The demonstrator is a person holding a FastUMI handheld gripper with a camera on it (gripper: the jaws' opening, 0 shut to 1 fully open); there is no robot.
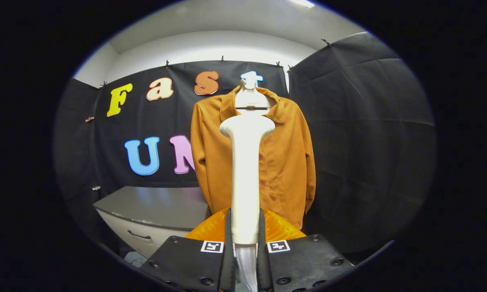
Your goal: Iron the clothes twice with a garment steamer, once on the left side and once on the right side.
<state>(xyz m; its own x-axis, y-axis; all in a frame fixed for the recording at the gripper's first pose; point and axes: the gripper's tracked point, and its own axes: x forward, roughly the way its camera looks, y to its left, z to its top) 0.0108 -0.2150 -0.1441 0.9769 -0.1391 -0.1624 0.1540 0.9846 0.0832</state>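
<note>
An orange-brown button shirt [286, 162] hangs on a white hanger [249, 95] in front of the black cloth wall, beyond my fingers. My gripper [244, 231] is shut on the handle of a white garment steamer [245, 170]. The steamer stands upright between the fingers, and its flat head [247, 125] points up at the shirt's collar level. The head sits in front of the shirt's middle, by the button line; I cannot tell whether it touches the cloth. Just ahead of the fingers an orange translucent rounded part [276, 229] lies behind the handle.
A grey cabinet [158, 211] with a drawer handle [138, 235] stands to the lower left of the shirt. Black cloth walls close the booth behind and on the right [369, 142].
</note>
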